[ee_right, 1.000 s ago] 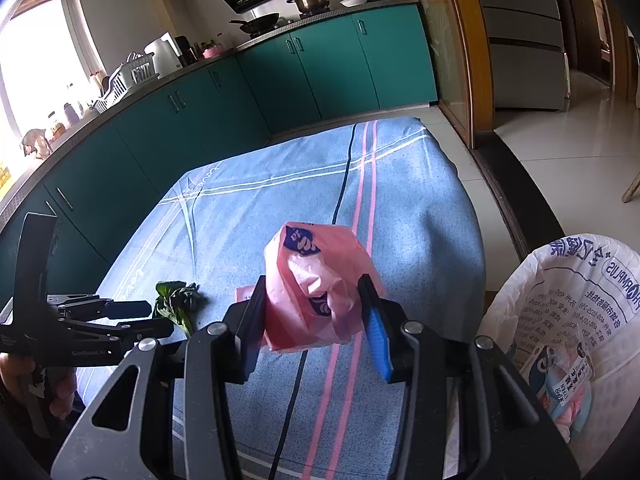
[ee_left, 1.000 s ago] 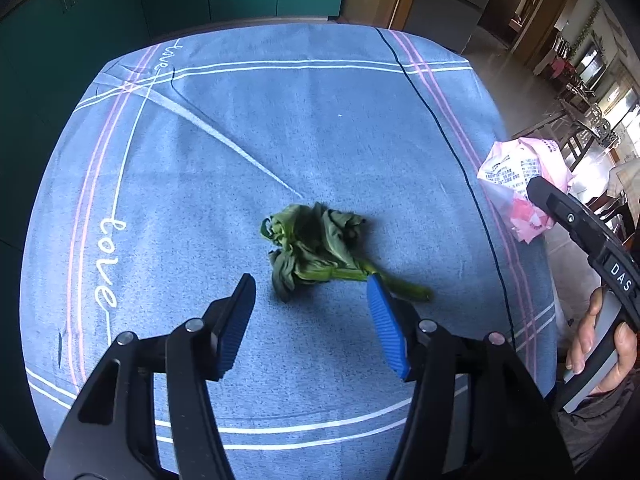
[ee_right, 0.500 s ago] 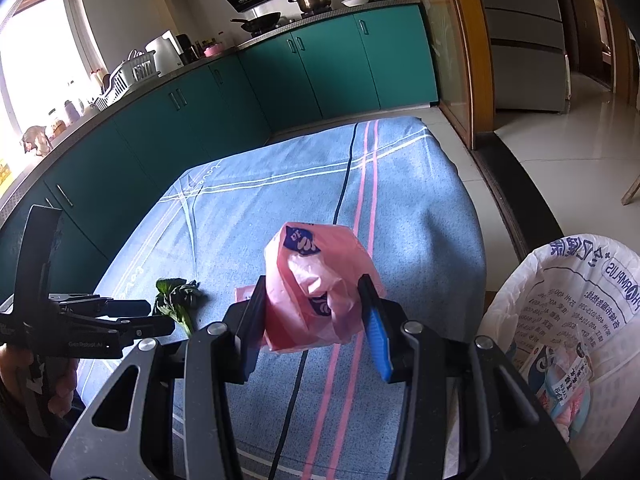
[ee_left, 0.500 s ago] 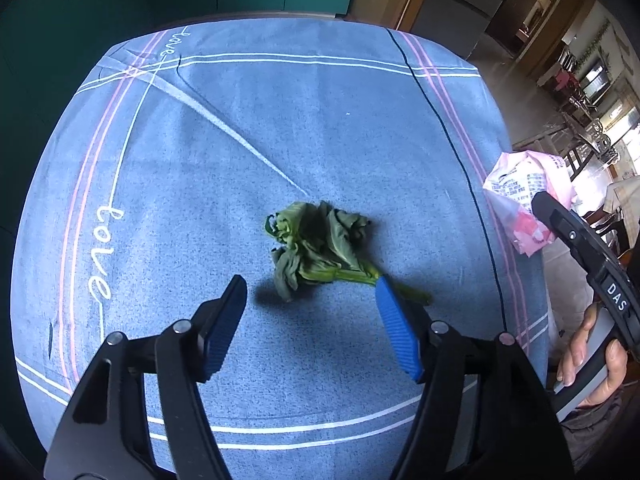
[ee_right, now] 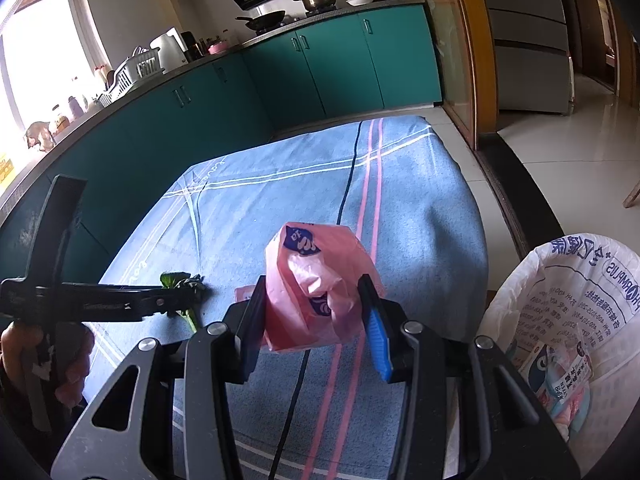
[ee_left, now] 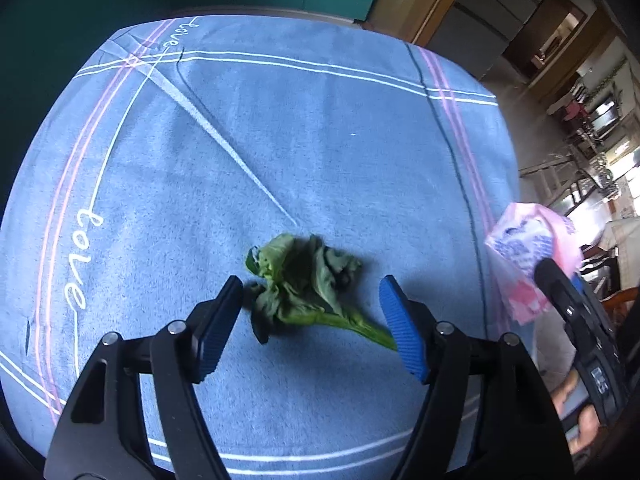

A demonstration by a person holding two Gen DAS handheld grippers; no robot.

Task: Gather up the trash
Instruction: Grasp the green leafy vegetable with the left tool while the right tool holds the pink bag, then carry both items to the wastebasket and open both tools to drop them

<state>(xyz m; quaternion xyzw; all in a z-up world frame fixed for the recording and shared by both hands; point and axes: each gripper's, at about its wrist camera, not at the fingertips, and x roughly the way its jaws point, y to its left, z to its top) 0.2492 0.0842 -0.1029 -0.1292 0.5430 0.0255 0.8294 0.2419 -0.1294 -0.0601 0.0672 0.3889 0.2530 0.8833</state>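
The surface (ee_left: 320, 140) is covered by a blue napped cloth (ee_right: 420, 208) with white and pink stripes, one dark line and the word "love" in white script.

A wilted green leaf (ee_left: 304, 280) lies crumpled on the cloth, its limp blades bunched together and a pale green stalk trailing toward the right. In the right wrist view the leaf (ee_right: 180, 282) shows only in part, behind the other tool.

The left tongs (ee_left: 312, 312) have black arms and ribbed blue pads. Their jaws are opening, released, with the leaf lying between them on the cloth. The left pad stands just beside the bunched blades; the right pad overlaps the stalk's tip in the view, and contact cannot be confirmed.

The right tongs (ee_right: 316, 312) are clenched on a pink bag (ee_right: 316, 284) of thin, crinkled plastic with blue printing, held above the cloth near the surface's right edge. From the left wrist view the bag (ee_left: 524, 248) appears at the right, beyond the dark line.

A bin (ee_right: 568, 320) lined with a white printed bag stands off the surface to the right, with wrappers inside. Teal cabinets (ee_right: 320, 68) run behind, carrying pots and a dish rack. A hand (ee_right: 60, 356) grips the left tool's handle.
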